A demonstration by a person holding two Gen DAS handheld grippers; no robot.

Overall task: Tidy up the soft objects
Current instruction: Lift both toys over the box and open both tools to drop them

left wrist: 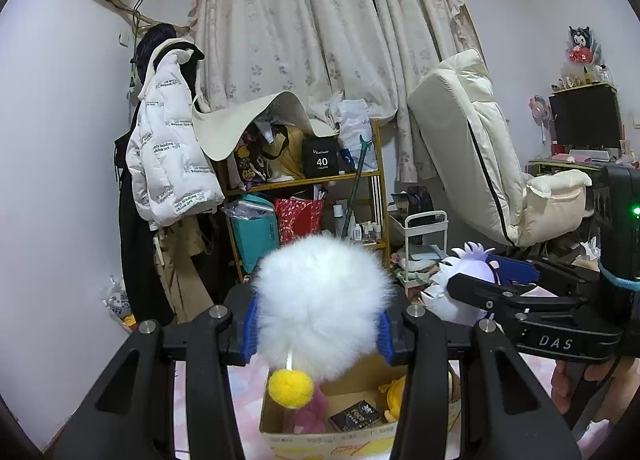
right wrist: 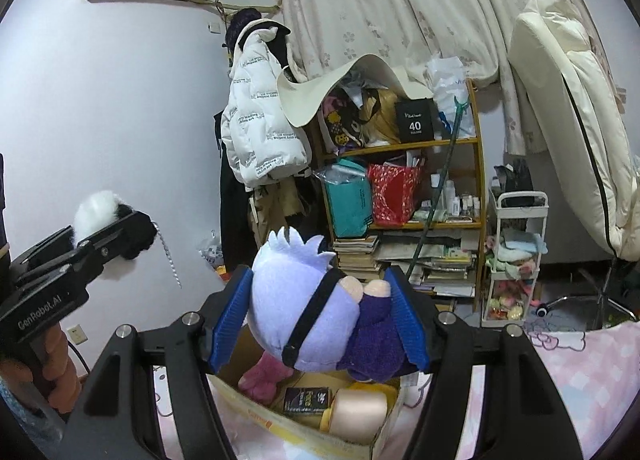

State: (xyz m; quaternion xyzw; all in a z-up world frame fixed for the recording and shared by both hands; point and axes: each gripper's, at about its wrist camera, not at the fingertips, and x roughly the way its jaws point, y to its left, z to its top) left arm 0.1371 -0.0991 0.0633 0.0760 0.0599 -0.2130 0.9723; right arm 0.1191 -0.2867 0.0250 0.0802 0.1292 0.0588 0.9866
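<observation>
Two soft toys held above the cardboard box [left wrist: 344,440]

On the left, the left gripper [left wrist: 318,330] pinches a white fluffy pompom toy [left wrist: 322,300], its yellow ball [left wrist: 290,388] dangling over the box. On the right, the right gripper [right wrist: 320,324] clamps a lavender plush doll [right wrist: 304,308] sideways, above the pink plush [right wrist: 262,378] inside.

Both fisheye views are evenly lit by soft, cool indoor light with no visible lamp, and the closed curtains [left wrist: 320,32] show no daylight behind them. The walls take a bluish-lavender cast. Shadows are faint and diffuse. Straight lines bow strongly toward the edges, and black vignetting fills all 4 corners. Focus is sharp throughout; a small green LED [left wrist: 636,211] flares slightly.
</observation>
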